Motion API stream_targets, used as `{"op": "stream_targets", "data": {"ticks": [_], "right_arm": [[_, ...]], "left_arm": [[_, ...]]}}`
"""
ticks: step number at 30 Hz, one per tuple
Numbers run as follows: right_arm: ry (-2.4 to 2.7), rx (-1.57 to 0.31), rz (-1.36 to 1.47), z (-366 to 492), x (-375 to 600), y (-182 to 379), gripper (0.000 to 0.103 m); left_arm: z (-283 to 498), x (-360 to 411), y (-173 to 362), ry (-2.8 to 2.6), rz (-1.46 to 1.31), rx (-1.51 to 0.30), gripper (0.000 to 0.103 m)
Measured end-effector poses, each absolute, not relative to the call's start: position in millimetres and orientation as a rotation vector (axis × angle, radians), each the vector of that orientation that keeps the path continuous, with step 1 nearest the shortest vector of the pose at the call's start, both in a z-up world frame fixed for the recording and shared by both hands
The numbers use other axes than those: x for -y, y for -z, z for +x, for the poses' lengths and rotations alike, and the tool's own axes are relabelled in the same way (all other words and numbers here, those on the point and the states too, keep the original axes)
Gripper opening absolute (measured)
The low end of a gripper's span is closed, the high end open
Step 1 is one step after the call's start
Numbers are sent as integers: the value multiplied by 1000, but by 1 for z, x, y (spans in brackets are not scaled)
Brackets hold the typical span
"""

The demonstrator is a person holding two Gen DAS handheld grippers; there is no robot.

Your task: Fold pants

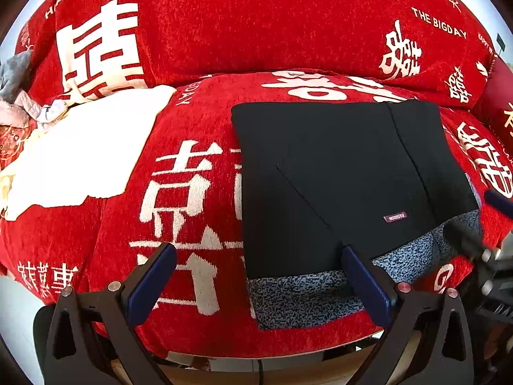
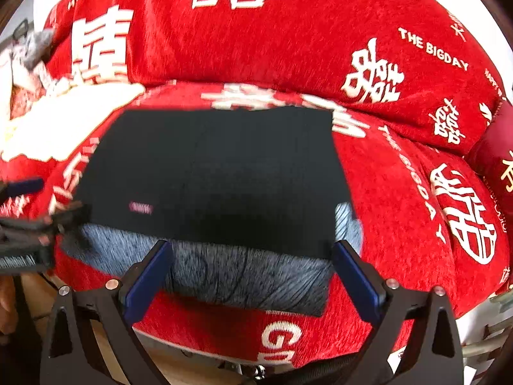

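Observation:
The black pants lie folded into a flat rectangle on the red sofa seat, with a small pink label near the front and a grey speckled lining showing along the near edge. My left gripper is open just in front of the pants' left corner, holding nothing. In the right wrist view the same pants and grey lining sit straight ahead, blurred. My right gripper is open over the lining edge, with nothing between its fingers. Each gripper shows at the edge of the other's view.
The red sofa cover with white characters drapes the seat and backrest. A white cloth lies on the seat to the left, with more crumpled clothes beyond it. A dark red cushion sits at the right.

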State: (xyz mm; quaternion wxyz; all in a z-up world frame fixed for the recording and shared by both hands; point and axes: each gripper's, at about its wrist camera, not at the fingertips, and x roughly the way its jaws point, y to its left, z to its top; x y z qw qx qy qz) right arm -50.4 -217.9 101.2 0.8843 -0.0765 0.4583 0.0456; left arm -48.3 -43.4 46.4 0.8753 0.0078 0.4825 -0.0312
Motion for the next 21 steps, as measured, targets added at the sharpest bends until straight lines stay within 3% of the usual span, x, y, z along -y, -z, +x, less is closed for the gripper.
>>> {"op": "stream_targets", "data": {"ticks": [5,10,21], "right_arm": [[-114,-924,-176,-16,200,-111,100],[-153,-1016,-139,14,180,-86,100],[-177,-1016,-191,-15,201,-72,102]], "left_arm": [[-42,50,-47,75,30,-1014,103],[-29,48,-39,90,-17,-1060,103],[-41,51,-33,138,20,-1049,103]]}}
